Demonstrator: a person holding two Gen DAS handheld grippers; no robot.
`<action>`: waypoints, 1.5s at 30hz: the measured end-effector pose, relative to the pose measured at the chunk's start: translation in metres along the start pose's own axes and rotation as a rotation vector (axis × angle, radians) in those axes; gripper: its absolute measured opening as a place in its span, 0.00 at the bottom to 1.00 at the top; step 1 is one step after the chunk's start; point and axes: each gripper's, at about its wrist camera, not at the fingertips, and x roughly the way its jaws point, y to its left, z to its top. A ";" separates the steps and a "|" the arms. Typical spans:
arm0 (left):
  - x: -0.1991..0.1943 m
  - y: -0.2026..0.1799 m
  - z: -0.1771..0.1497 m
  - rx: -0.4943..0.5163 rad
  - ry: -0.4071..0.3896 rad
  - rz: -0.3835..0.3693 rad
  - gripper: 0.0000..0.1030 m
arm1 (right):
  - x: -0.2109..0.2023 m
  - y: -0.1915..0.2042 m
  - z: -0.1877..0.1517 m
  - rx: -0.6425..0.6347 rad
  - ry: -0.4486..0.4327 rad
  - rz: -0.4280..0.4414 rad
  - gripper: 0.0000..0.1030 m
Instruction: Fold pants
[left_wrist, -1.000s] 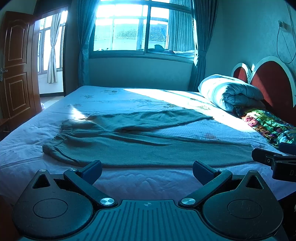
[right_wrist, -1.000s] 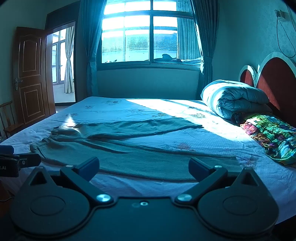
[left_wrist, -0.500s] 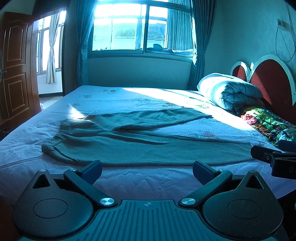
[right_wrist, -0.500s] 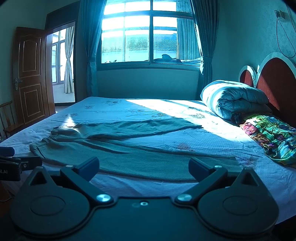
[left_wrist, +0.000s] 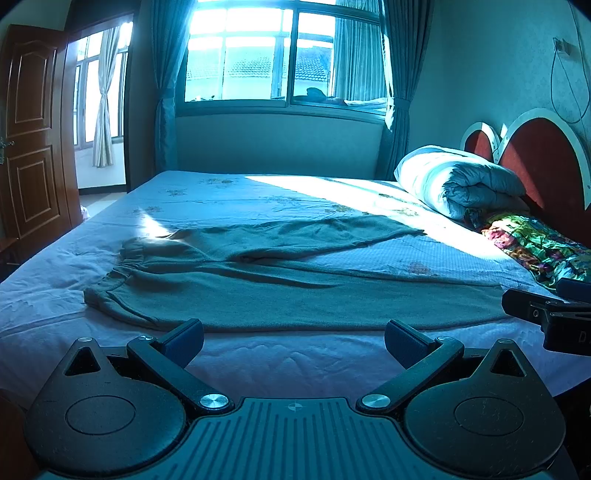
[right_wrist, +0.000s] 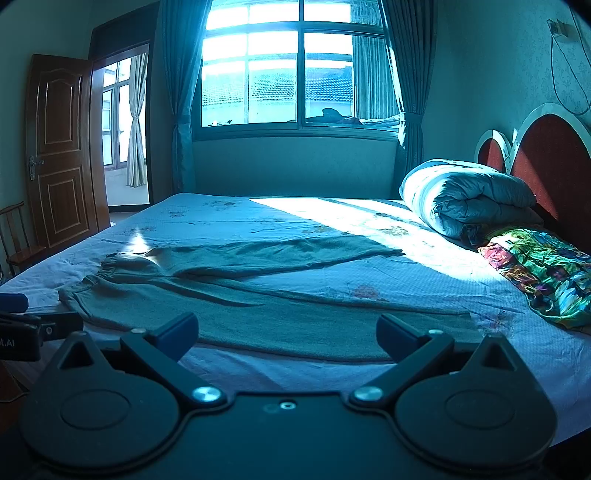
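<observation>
Little differs from half a second ago: both cameras sit a touch closer to the bed (left_wrist: 44, 291), and the pants (left_wrist: 295, 295) lie just as they did. Going left to right, a brown wooden door (right_wrist: 61, 155) stands open at the far left, with a chair (right_wrist: 16, 240) just in front of it in the right wrist view. The green pants are spread flat across the near half of the bed, waistband at the left, one leg running right along the near edge and the other angling to the far right into a patch of sun. The left gripper (left_wrist: 293, 341) hovers just short of the near edge of the bed, its two fingers spread wide with nothing between them and touching nothing. The right gripper (right_wrist: 286, 334) hovers the same way further right, fingers spread wide and empty; each gripper's tip shows at the edge of the other's view. Beyond the bed is a bright window (left_wrist: 284, 59) with curtains. At the far right lie a rolled quilt (left_wrist: 458, 181), a colourful patterned cloth (left_wrist: 535, 243) nearer, and a red headboard (left_wrist: 539, 162).
</observation>
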 end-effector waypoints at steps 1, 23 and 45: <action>0.000 0.000 0.000 0.000 0.000 0.001 1.00 | 0.000 0.000 0.000 0.001 0.000 0.000 0.94; 0.003 -0.003 0.003 0.000 0.002 -0.003 1.00 | 0.000 0.001 0.000 -0.001 0.003 0.002 0.94; 0.006 -0.002 0.000 -0.004 0.016 0.020 1.00 | 0.003 -0.001 -0.001 -0.002 0.011 0.008 0.94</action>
